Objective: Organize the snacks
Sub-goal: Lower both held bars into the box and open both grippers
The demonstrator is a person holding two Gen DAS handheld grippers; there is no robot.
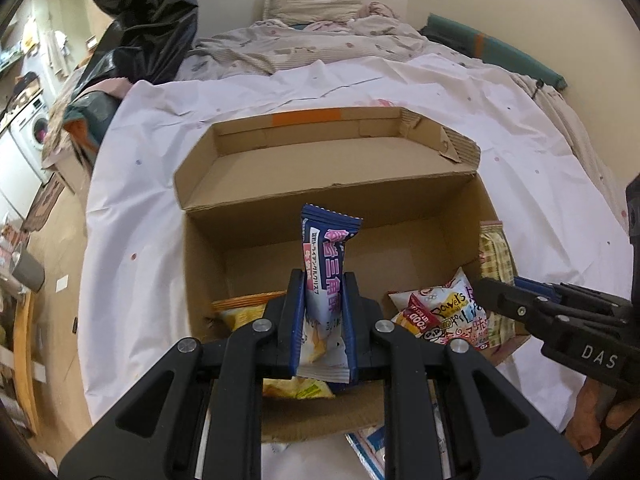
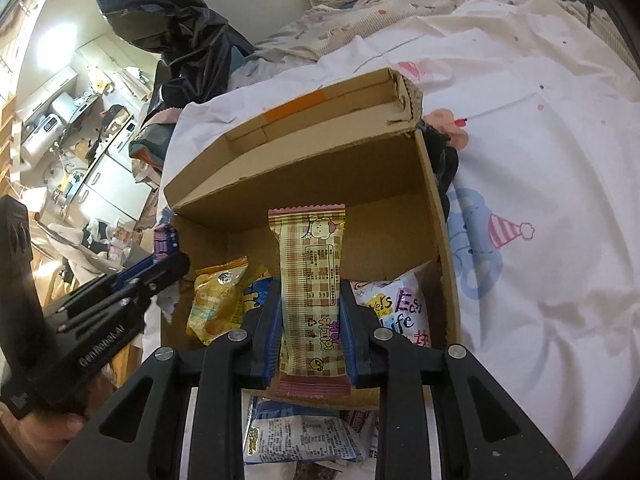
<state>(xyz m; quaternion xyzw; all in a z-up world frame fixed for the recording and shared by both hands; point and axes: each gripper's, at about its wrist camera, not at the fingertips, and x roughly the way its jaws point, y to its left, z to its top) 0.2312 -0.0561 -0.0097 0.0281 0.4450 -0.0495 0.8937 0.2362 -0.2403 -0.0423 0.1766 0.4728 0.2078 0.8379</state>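
White sheeting covers the bed (image 1: 132,200), and on it sits an open cardboard box (image 1: 332,200) with its lid flap folded back on the far side. Both grippers hang over the near edge of the box, each carrying a snack whose long axis points away from the fingers toward the far wall, so each packet's drop spot lies straight below and slightly ahead. Inside the box lie a white printed snack bag (image 2: 400,304) at the right and a yellow snack bag (image 2: 216,300) at the left; the middle floor is bare cardboard. More packets (image 2: 300,436) lie on the bed just near of the box. The left gripper (image 1: 322,316) is closed on a navy wafer packet (image 1: 324,280), held upright over the left-centre of the box. The right gripper (image 2: 310,320) is clamped on a checked tan biscuit packet (image 2: 310,292), nearer the right wall.
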